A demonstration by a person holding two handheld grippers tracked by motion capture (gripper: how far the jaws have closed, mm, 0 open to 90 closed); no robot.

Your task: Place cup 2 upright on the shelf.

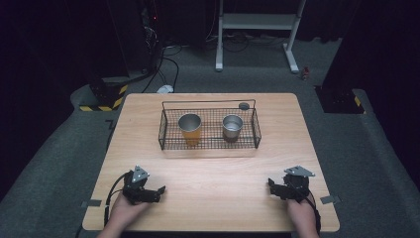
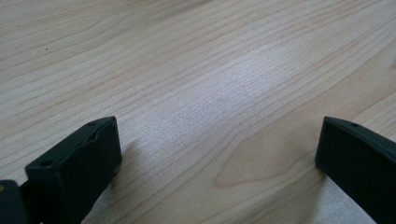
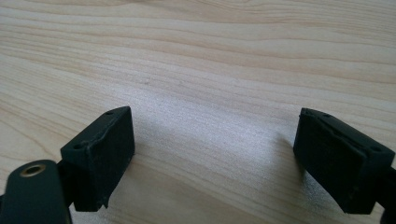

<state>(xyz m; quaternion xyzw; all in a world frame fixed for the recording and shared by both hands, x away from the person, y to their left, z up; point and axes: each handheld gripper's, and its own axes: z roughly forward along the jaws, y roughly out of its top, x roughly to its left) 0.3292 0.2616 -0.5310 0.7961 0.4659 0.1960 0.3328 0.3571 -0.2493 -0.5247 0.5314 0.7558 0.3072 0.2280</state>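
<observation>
Here, from the near edge outward:

Left hand: it comes in over the near edge of the table (image 1: 208,198) and holds the left gripper (image 1: 159,190) low on the wood, near the front left corner, jaws pointing toward the table's middle.
Left gripper state: released; in the left gripper view the left gripper (image 2: 218,144) has its two black jaws spread wide with bare wood grain between them.
Right hand: it holds the right gripper (image 1: 271,184) low near the front right corner, jaws pointing inward toward the left.
Right gripper state: released too; in the right gripper view the right gripper (image 3: 215,140) stands wide open over bare wood, gripping nothing.
Open room: a broad stretch of bare tabletop lies between the two grippers and ahead of them, up to the basket.
Wire basket (image 1: 171,144): black mesh, low-walled, with a thin rail handle, set on the far half, well apart from both grippers.
Orange cup (image 1: 190,129): upright in the basket's left part, metal rim, open top.
Steel cup (image 1: 232,127): upright in the right part, apart from the orange one.
</observation>
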